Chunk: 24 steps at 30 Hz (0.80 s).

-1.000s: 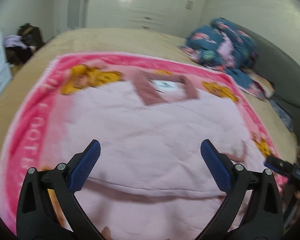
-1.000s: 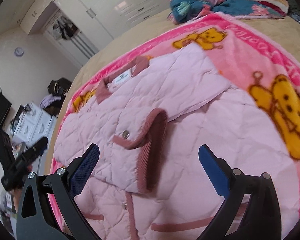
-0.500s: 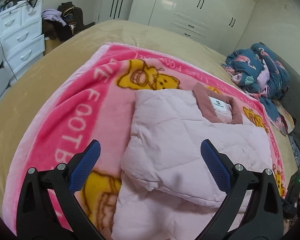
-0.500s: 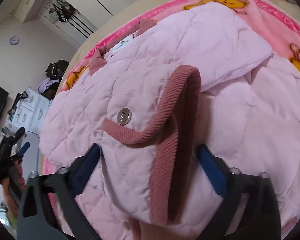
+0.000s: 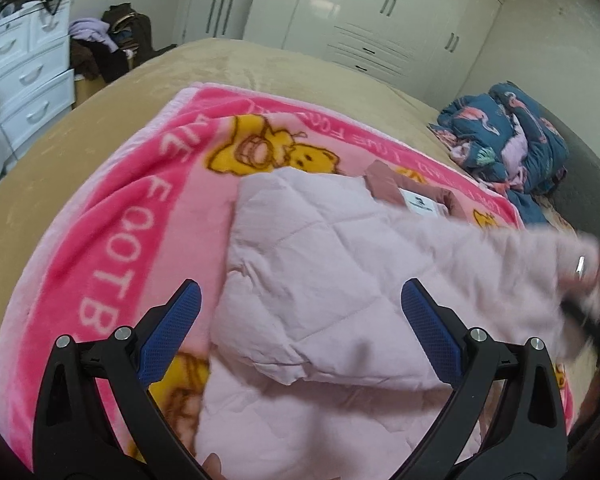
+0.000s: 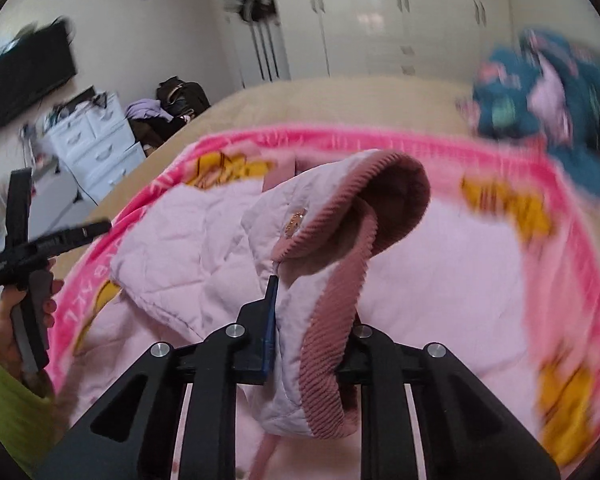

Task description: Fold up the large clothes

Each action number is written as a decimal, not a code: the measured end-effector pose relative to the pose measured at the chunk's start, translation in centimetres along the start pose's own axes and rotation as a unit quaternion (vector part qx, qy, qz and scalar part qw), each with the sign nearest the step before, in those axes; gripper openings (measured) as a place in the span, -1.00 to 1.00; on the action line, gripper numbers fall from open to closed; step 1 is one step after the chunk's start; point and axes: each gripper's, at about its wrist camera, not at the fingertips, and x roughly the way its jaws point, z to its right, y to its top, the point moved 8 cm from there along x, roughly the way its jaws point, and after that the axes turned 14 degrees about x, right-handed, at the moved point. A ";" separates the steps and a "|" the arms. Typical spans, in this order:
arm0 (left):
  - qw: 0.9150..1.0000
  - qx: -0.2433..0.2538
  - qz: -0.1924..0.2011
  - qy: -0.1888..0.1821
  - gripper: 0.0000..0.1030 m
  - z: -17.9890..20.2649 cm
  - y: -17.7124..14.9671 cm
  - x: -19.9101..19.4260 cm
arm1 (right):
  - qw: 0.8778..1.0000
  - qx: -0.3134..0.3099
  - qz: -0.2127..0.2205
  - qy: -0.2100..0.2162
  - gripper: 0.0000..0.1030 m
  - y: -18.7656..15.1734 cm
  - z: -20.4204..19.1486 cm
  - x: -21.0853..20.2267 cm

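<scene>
1. Over the left side of the pink blanket (image 5: 112, 240), the left gripper (image 5: 300, 320) hangs spread and empty; best it pins the jacket (image 5: 320, 280) lying there
2. To the right, the right gripper (image 6: 312, 320) pinches the sleeve cuff (image 6: 340, 300); carry it low across, keeping the fold flat

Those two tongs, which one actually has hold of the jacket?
The right tongs: they are clamped on the pink jacket's ribbed cuff. The left tongs stand wide open above it, gripping nothing.
</scene>
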 end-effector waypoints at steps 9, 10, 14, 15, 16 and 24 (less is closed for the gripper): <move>1.000 0.004 -0.004 -0.020 0.82 1.8 -0.5 1.7 | 0.998 -0.016 0.015 -0.056 -0.68 4.5 4.7 1.8; 1.000 0.005 -0.005 -0.023 0.82 2.0 -0.5 2.0 | 0.998 -0.013 0.010 -0.059 -0.68 4.1 5.1 2.3; 1.000 0.015 -0.008 -0.021 0.82 2.6 -0.6 2.9 | 0.998 0.010 -0.008 -0.068 -0.67 2.3 7.0 4.0; 0.999 0.018 -0.005 -0.028 0.82 2.9 -0.6 3.1 | 0.997 0.016 -0.013 -0.071 -0.67 1.9 7.3 4.5; 0.999 0.020 0.000 -0.029 0.82 3.1 -0.5 3.1 | 0.997 0.021 -0.017 -0.072 -0.65 1.5 7.5 4.9; 0.997 0.072 -0.017 -0.014 0.53 4.9 -1.0 5.0 | 0.993 0.061 -0.036 -0.091 -0.10 -0.2 9.7 6.1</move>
